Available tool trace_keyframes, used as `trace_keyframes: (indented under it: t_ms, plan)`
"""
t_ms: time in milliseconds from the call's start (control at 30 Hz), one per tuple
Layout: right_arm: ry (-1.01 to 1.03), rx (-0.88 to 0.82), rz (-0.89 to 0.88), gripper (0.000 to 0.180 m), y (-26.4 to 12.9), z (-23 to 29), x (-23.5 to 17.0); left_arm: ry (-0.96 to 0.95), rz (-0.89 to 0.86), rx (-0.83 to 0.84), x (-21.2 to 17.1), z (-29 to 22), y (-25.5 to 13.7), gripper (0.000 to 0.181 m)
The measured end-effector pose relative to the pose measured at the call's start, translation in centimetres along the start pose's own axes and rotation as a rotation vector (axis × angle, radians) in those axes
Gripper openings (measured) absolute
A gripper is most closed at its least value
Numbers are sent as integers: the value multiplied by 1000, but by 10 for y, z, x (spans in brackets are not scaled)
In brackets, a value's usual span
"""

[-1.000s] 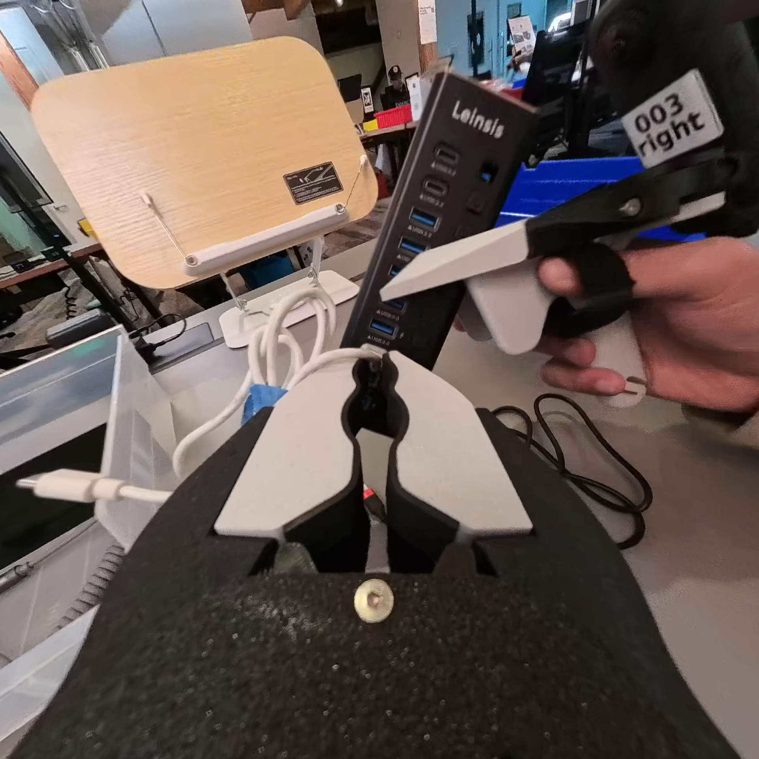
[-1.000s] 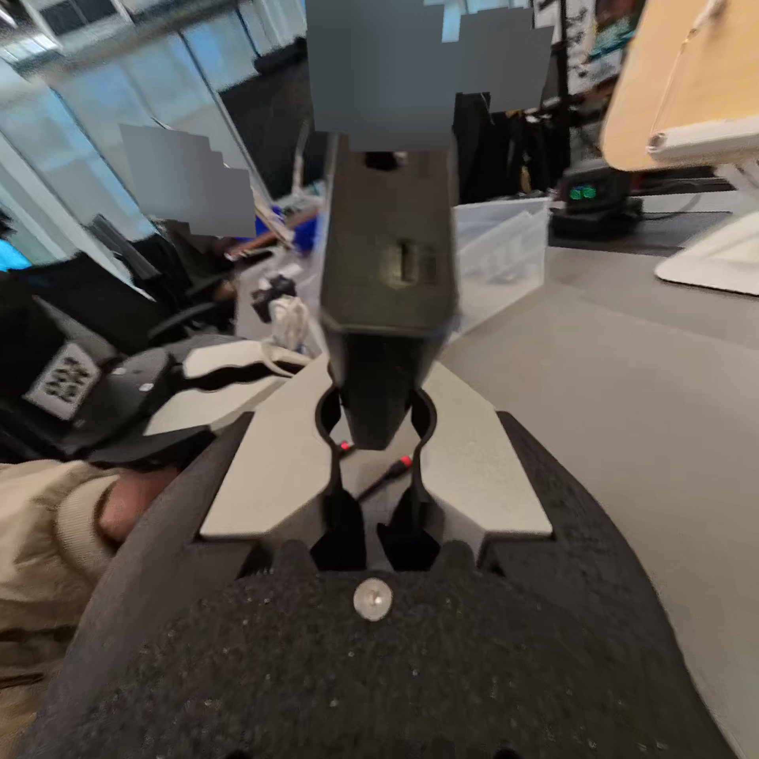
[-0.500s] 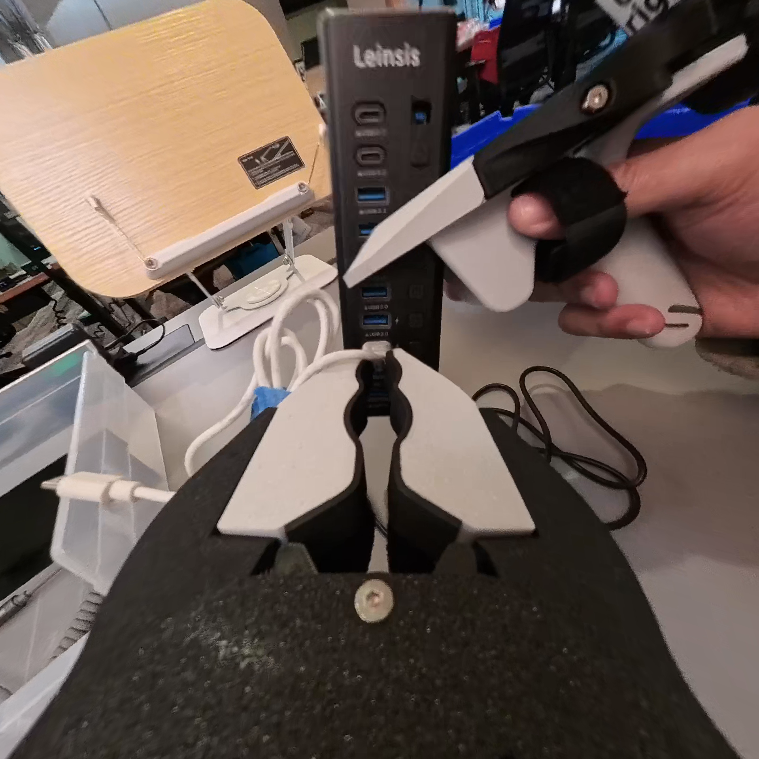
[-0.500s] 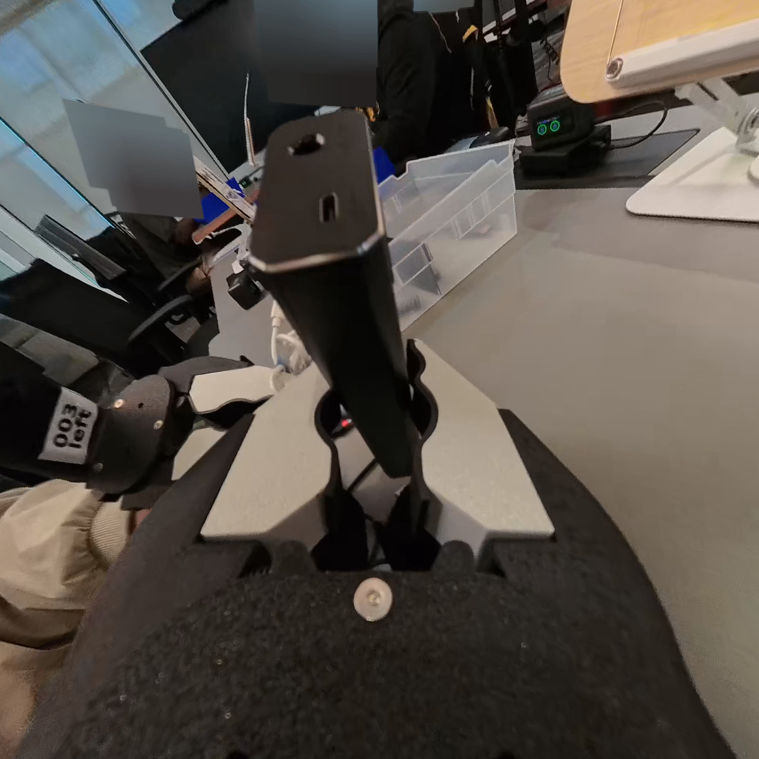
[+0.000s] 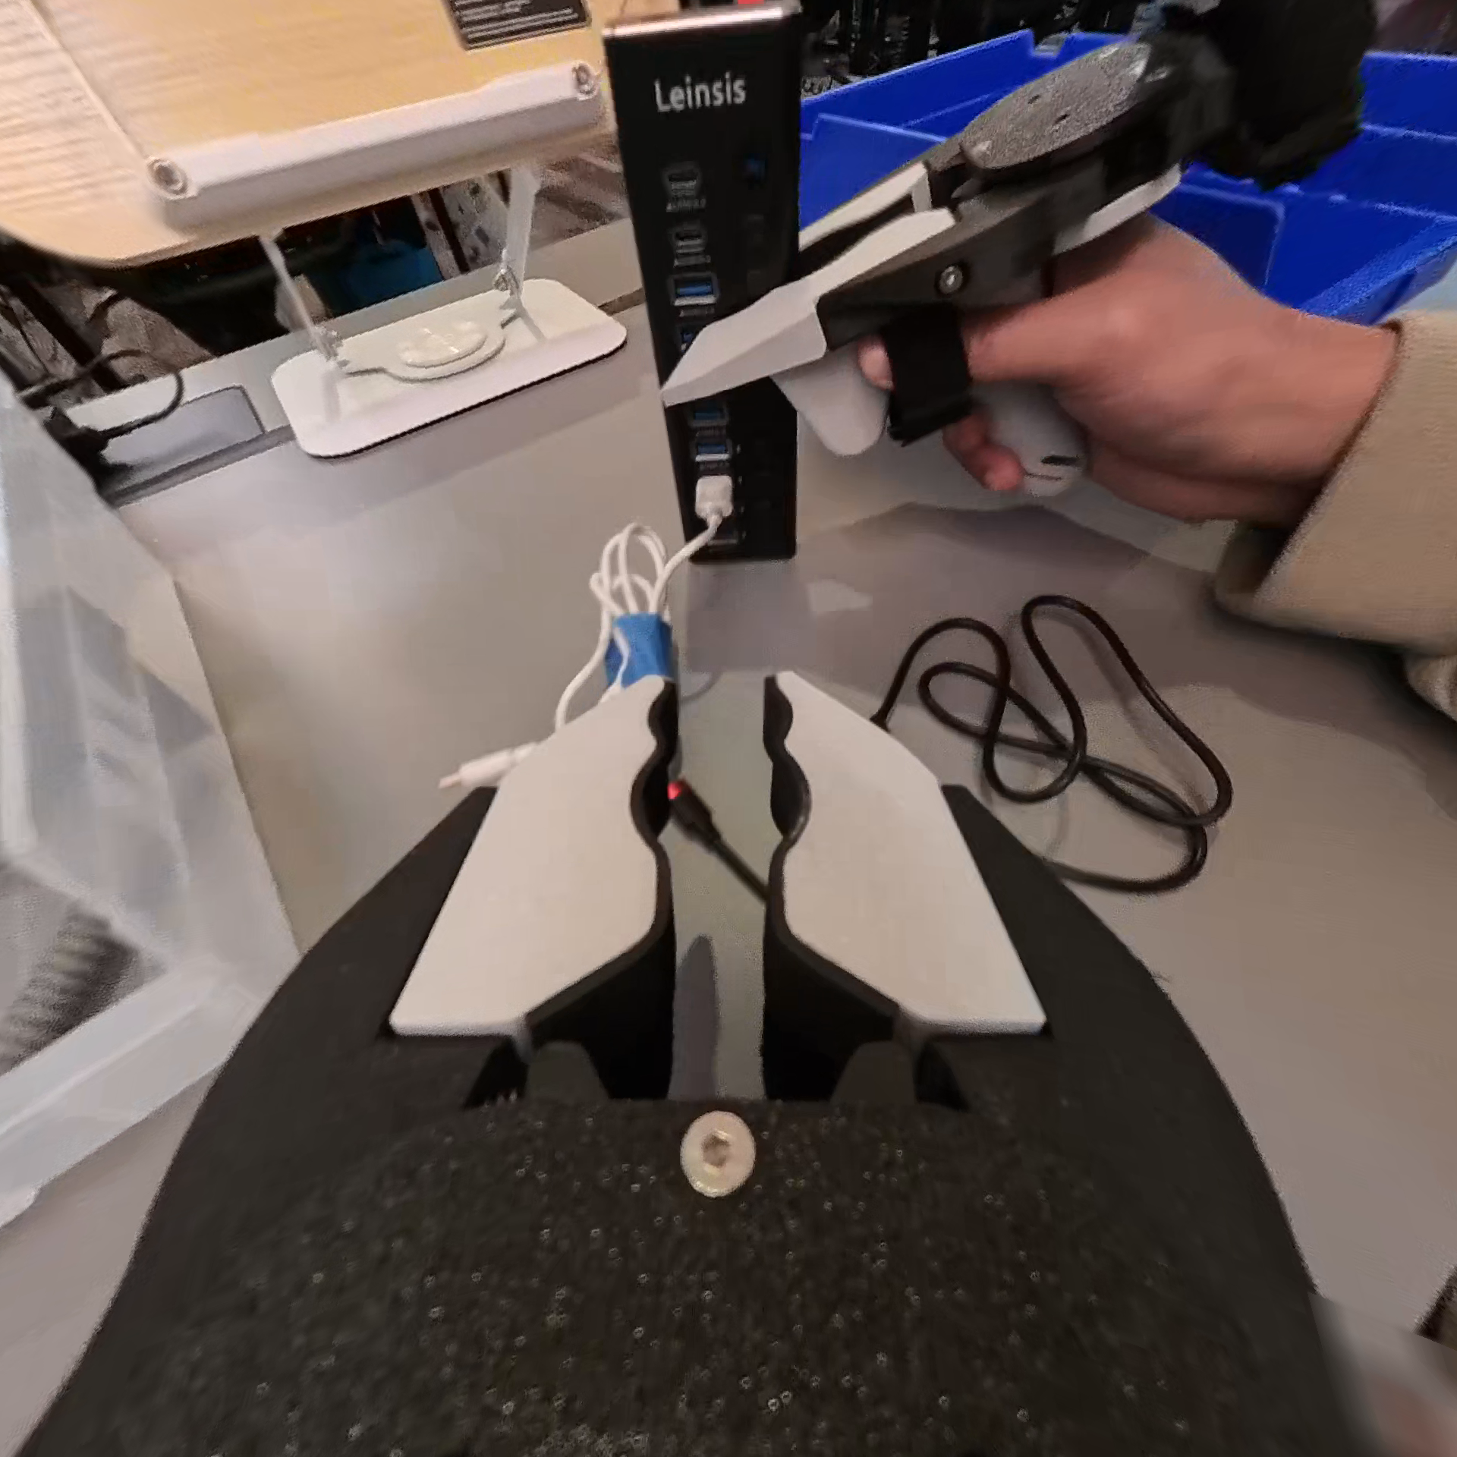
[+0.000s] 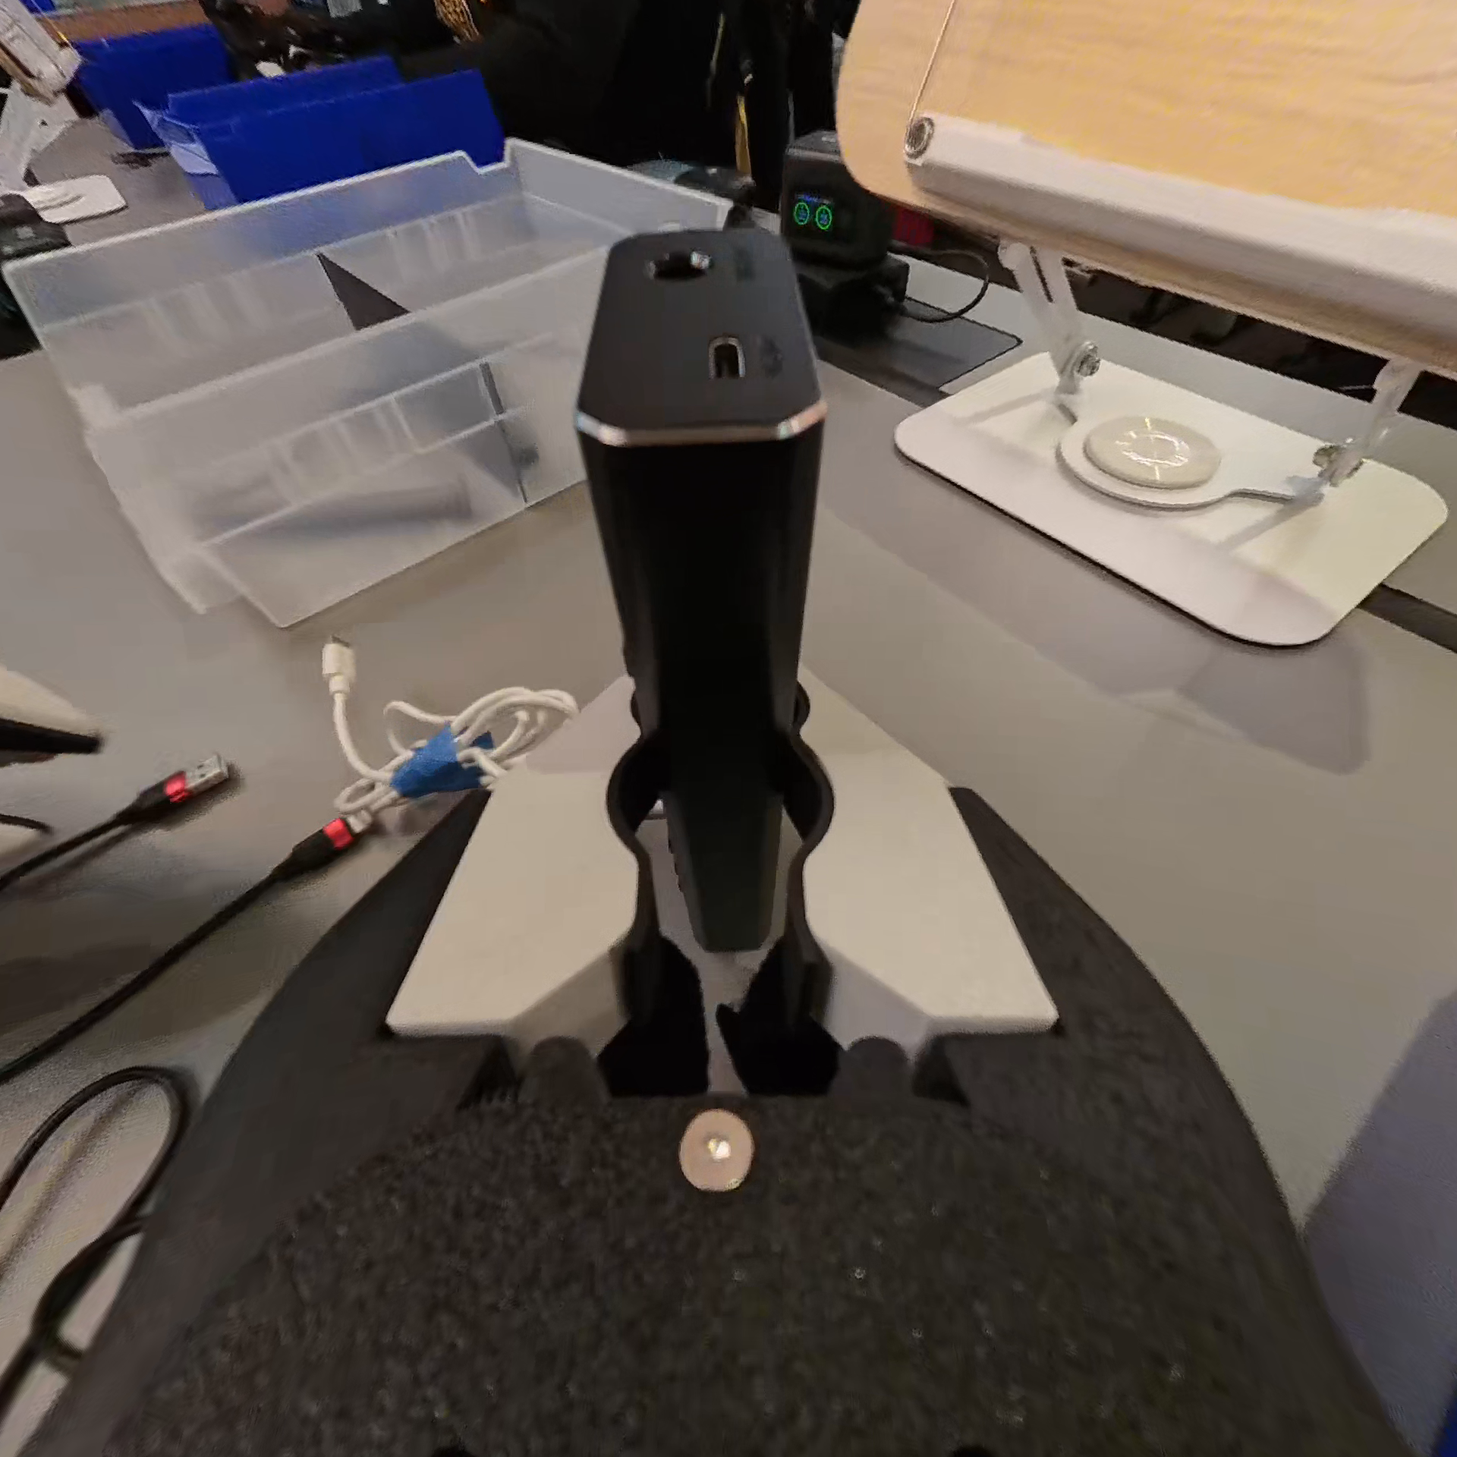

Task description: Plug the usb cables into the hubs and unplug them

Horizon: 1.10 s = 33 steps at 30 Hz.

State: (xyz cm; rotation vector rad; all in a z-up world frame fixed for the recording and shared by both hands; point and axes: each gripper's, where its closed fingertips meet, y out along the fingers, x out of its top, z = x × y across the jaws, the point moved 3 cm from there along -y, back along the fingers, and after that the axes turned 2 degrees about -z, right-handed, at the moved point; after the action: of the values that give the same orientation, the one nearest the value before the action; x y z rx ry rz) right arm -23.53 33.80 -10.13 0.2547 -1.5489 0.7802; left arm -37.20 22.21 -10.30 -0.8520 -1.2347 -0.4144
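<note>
My left wrist cam sits low behind its own fingers (image 5: 599,851), looking level across the table (image 5: 378,599) at the hub's (image 5: 713,260) port face, a little way off. The right gripper (image 5: 804,315) comes in from the right. My right wrist cam looks steeply down along its fingers (image 6: 520,891), close on the hub (image 6: 702,552), seeing its end and back. Both views share the hub, white cable (image 5: 631,583) (image 6: 441,749), black cable (image 5: 1064,757) (image 6: 150,812), stand (image 5: 441,355) (image 6: 1167,504) and clear bin (image 5: 87,788) (image 6: 315,378).
</note>
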Motion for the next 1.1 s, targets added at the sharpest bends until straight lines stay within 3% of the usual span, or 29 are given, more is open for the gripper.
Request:
trace_keyframes:
  t_ms: [100,267,467,633,767,867,1000,1067,1100]
  plan:
    - [19,14,-4,27,3,-5,1,-79,35,-63,-14,12,-21,21]
    - [-28,1,-59,27,3,-2,1,-217,116,-93,-40,31,-48,37]
    - [-24,-51,-108,40,-9,-2,-1,-198,175,-11,-52,37,-52,32]
    - [7,-106,-95,54,-47,1,-1,-85,315,20,-68,29,-41,30]
    - [-4,-64,-116,48,-77,49,-6,38,327,99,-66,24,-43,26]
    - [-33,5,-97,41,-74,92,-16,-16,395,103,-77,27,-42,26]
    - [-115,12,-67,34,-63,109,-24,-98,435,59,-84,20,-33,26]
    - [-92,50,-57,33,-62,113,-27,-101,445,74,-84,20,-32,6]
    - [-71,78,-44,33,-62,116,-29,-88,450,72,-84,19,-32,4]
